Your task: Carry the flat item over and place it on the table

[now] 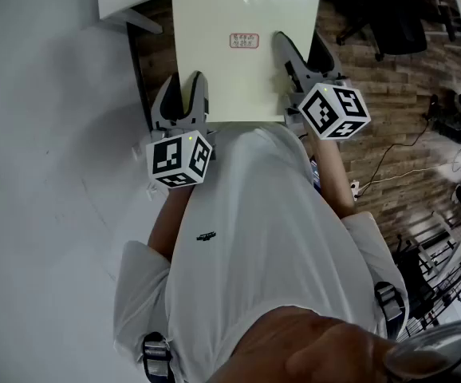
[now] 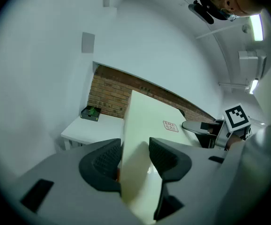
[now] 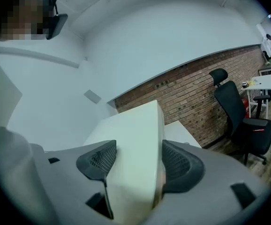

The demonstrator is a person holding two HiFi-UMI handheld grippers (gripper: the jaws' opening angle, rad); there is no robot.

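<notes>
Standing by brick wall (image 2: pixel 106 95): white table (image 2: pixel 92 128), office chair (image 3: pixel 241 116).

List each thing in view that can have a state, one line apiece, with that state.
cream panel: off the table, clamped on both sides by the grippers.
left gripper: shut on the cream panel's left edge.
right gripper: shut on its right edge.
white table: bears a small dark box; the panel is not on it.
office chair: upright, unoccupied.

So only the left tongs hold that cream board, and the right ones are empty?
No: the right tongs also clamp the cream board, as the right gripper view shows. The left tongs do hold it.
</notes>
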